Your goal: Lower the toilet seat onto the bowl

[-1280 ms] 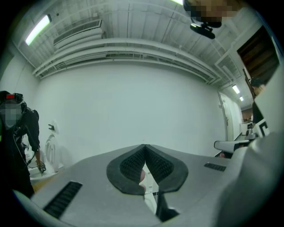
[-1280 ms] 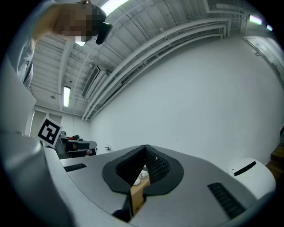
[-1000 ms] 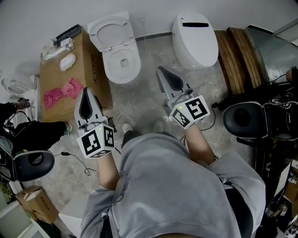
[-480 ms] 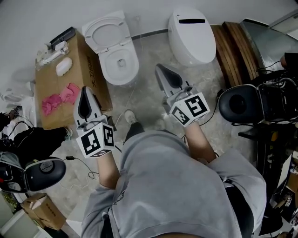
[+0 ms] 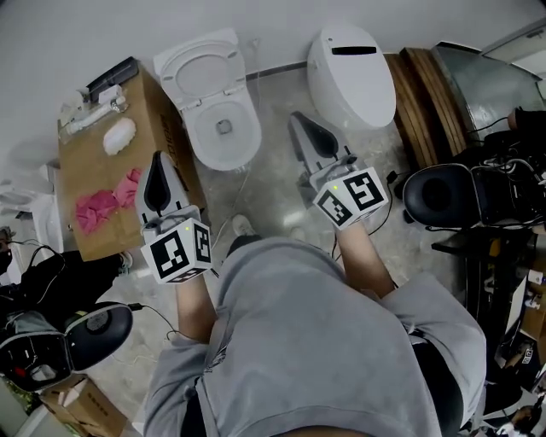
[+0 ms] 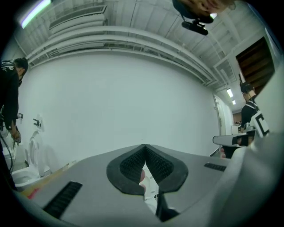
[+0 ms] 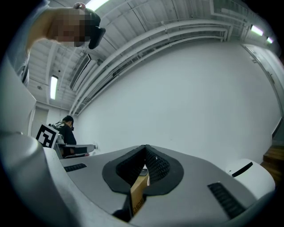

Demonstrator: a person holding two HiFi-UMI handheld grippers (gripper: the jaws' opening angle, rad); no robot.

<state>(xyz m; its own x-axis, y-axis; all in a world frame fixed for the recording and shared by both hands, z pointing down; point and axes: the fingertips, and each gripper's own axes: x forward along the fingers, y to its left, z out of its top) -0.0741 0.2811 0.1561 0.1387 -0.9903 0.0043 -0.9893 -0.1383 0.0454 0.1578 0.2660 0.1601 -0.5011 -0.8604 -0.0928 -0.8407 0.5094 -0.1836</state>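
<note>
Left gripper [image 5: 159, 160] and right gripper [image 5: 299, 119]: fingers closed, empty. White ceramic toilet bowl [image 5: 223, 130], white oval seat [image 5: 203, 61] raised, lies ahead between both finger pairs, apart.

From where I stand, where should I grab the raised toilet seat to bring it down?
Take the toilet seat by its free upper rim, the end farthest from the bowl. Come from the front: the seat leans back toward the wall, ring facing you, so that edge is exposed and should swing down most easily.
</note>
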